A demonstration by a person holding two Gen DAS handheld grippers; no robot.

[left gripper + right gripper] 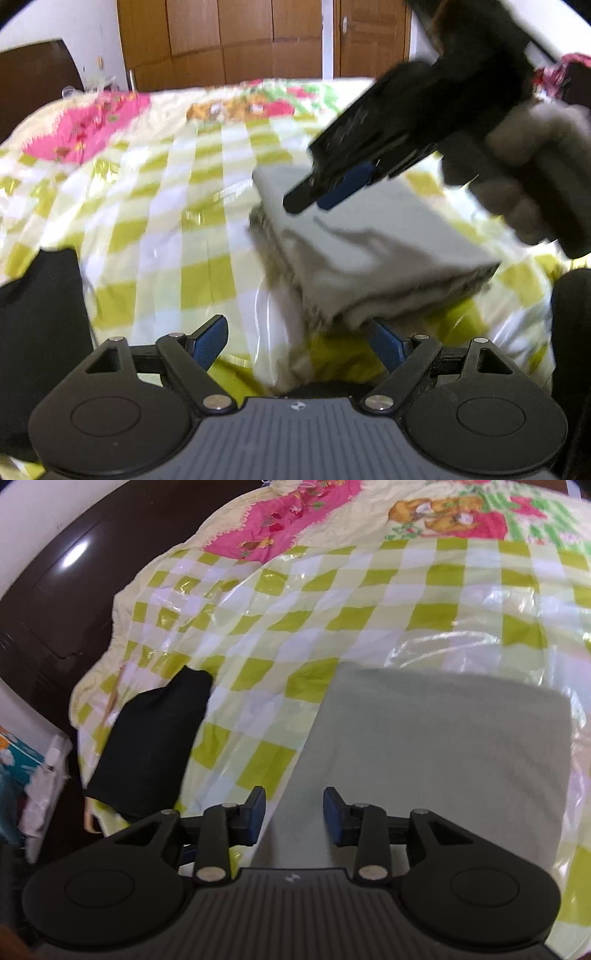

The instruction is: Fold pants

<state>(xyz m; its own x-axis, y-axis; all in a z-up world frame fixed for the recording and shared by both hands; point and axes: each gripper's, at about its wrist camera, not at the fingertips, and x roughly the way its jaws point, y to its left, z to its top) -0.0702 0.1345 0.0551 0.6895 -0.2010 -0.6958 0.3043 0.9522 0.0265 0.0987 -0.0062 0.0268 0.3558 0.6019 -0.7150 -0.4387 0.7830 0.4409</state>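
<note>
The light grey pants (373,243) lie folded into a thick rectangle on the checked bedspread (166,206). They also show in the right wrist view (436,746). My left gripper (299,341) is open at the near edge of the folded stack, and its right finger sits under the stack's near corner. My right gripper (294,814) is open and hovers above the pants; in the left wrist view it shows from the side (317,195), above the stack's far end, held by a gloved hand (524,166).
A black folded garment (151,746) lies on the bed to the left of the pants; it also shows in the left wrist view (37,317). A dark headboard (48,602) runs along the left. Wooden wardrobes (258,40) stand beyond the bed.
</note>
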